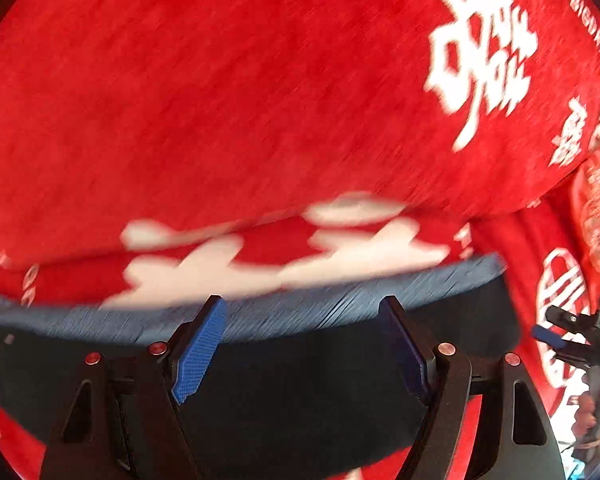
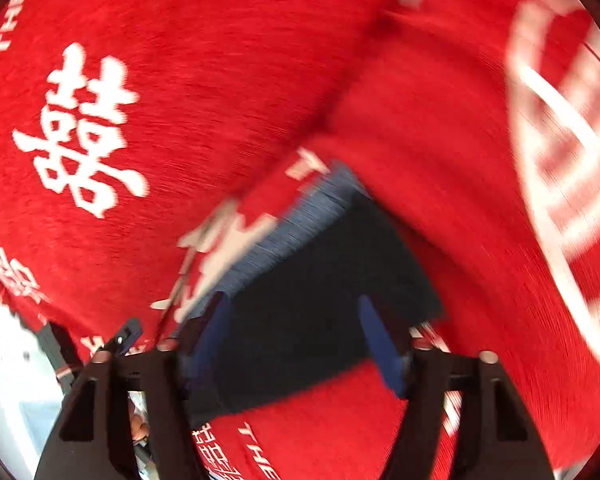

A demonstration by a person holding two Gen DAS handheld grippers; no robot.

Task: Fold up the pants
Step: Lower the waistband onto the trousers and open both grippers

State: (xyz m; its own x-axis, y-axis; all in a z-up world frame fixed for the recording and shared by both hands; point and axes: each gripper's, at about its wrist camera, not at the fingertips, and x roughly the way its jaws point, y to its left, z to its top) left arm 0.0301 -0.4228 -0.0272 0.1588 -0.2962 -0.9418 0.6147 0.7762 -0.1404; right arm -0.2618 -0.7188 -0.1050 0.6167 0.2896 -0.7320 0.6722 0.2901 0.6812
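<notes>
A dark navy pair of pants (image 1: 292, 384) lies folded on a red cloth (image 1: 220, 100) printed with large white characters, which covers the whole surface underneath. In the left wrist view the pants stretch across the lower half of the picture as a wide dark band, their upper edge a lighter blue ribbed strip (image 1: 260, 320) that looks like a waistband, and a fold of the red cloth lies against that edge. The left gripper (image 1: 304, 346) hangs over the pants with its blue-padded jaws wide apart and nothing between them; whether the tips touch the fabric cannot be told through the blur. At the right edge of that view the tip of the right gripper (image 1: 556, 338) shows above the red cloth. In the right wrist view the pants run slantwise from the centre toward the bottom, and the right gripper (image 2: 296, 340) stands over them with its jaws parted about halfway, gripping nothing. Both pictures are smeared by motion.
</notes>
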